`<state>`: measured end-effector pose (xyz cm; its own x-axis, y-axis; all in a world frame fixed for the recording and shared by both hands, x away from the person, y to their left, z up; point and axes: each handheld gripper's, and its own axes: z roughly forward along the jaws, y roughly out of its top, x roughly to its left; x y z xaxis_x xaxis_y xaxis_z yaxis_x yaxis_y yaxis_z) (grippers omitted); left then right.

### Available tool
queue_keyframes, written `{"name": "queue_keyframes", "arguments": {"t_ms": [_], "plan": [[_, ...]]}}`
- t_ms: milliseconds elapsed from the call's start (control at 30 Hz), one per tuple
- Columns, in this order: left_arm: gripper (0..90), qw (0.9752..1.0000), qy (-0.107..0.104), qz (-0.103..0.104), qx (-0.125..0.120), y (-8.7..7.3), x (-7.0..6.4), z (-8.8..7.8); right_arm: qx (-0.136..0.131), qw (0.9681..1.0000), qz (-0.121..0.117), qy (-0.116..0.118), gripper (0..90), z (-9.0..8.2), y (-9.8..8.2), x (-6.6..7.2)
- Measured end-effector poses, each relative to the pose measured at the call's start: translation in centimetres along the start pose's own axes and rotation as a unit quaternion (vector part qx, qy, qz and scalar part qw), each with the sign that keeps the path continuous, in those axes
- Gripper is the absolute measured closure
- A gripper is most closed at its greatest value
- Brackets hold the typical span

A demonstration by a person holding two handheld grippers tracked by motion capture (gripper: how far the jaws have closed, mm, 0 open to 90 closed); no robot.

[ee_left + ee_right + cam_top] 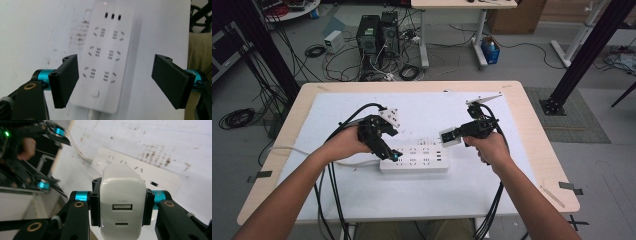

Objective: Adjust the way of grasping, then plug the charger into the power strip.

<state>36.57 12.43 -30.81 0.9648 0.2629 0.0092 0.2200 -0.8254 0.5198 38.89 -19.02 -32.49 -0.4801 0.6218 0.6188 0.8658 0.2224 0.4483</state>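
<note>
Between the pads of the right gripper [121,203] sits a white USB charger [122,206], clamped tight, ports facing the camera. Just left, below it, the white power strip [414,159] lies lengthwise left-right on the table [512,95]; the left gripper [115,81] stands open, empty, over its cord end.

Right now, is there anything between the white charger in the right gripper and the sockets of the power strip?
Nothing visible blocks it. The right gripper holds the charger above the table, and the power strip shows bare sockets. The left gripper has open jaws on either side of the strip's switch end, away from most sockets.
</note>
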Motion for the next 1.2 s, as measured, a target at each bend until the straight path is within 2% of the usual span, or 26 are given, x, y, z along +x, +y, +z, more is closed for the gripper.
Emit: {"name": "queue_keyframes", "arguments": {"t_ms": [33, 67, 100, 233, 333, 433, 500, 567, 600, 667, 833, 967, 1067, 1100, 1133, 1167, 1200], "plan": [[21.9, 1.0, 0.002, -0.006, 0.006, -0.4, 0.1, -0.2, 0.008, 0.9998, -0.012, -0.012, 62.1, -0.3, 0.0, 0.1], [22.0, 1.0, 0.002, -0.006, 0.006, -0.4, 0.1, -0.2, 0.008, 0.9998, -0.012, -0.012, 62.1, -0.3, 0.0, 0.1], [21.9, 0.9996, 0.012, -0.021, 0.017, -1.7, 0.6, -0.8, 0.023, 0.9974, -0.038, -0.058, 62.1, -1.1, 0.2, 0.5], [21.9, 0.9978, 0.027, -0.052, 0.031, -3.7, 1.1, -1.7, 0.044, 0.9914, -0.071, -0.101, 62.0, -2.2, 0.8, 0.9], [21.9, 0.9959, 0.041, -0.06, 0.055, -4.9, 1.4, -2.5, 0.062, 0.9857, -0.101, -0.12, 62.0, -2.8, 1.2, 1.1], [21.9, 0.9933, 0.051, -0.079, 0.068, -5.7, 1.6, -3.3, 0.075, 0.9807, -0.127, -0.129, 62.0, -3.1, 1.5, 1.3], [21.9, 0.9924, 0.056, -0.082, 0.073, -6.2, 1.8, -3.8, 0.081, 0.9763, -0.145, -0.139, 62.0, -3.1, 1.5, 1.5], [21.9, 0.992, 0.061, -0.081, 0.075, -6.5, 2.0, -4.2, 0.093, 0.9701, -0.167, -0.15, 62.0, -3.1, 1.5, 1.6], [21.9, 0.9918, 0.065, -0.081, 0.074, -6.7, 2.0, -4.4, 0.096, 0.9686, -0.169, -0.155, 62.0, -3.1, 1.4, 1.7], [21.9, 0.9916, 0.067, -0.075, 0.081, -7.0, 2.1, -4.6, 0.099, 0.9657, -0.182, -0.157, 62.0, -3.0, 1.2, 1.8], [21.9, 0.9911, 0.068, -0.067, 0.093, -7.4, 2.1, -4.9, 0.094, 0.9621, -0.215, -0.139, 61.9, -2.9, 1.1, 2.3], [21.9, 0.9905, 0.081, -0.075, 0.083, -7.4, 2.1, -5.3, 0.085, 0.9606, -0.232, -0.127, 62.0, -2.8, 1.4, 2.8], [21.9, 0.99, 0.085, -0.069, 0.089, -7.4, 2.2, -5.8, 0.098, 0.9545, -0.25, -0.131, 61.9, -2.3, 1.5, 3.2], [21.9, 0.99, 0.085, -0.069, 0.089, -7.4, 2.2, -5.8, 0.098, 0.9545, -0.25, -0.131, 61.9, -2.3, 1.5, 3.2], [21.9, 0.9897, 0.086, -0.071, 0.091, -7.4, 2.2, -5.9, 0.101, 0.9525, -0.255, -0.132, 61.9, -2.2, 1.6, 3.3], [21.9, 0.9891, 0.087, -0.07, 0.097, -7.5, 2.2, -5.9, 0.103, 0.9519, -0.258, -0.129, 61.9, -2.0, 1.7, 3.4], [21.9, 0.9886, 0.077, -0.067, 0.111, -7.6, 2.5, -6.0, 0.108, 0.9522, -0.256, -0.128, 61.9, -1.8, 1.9, 3.6]]}}
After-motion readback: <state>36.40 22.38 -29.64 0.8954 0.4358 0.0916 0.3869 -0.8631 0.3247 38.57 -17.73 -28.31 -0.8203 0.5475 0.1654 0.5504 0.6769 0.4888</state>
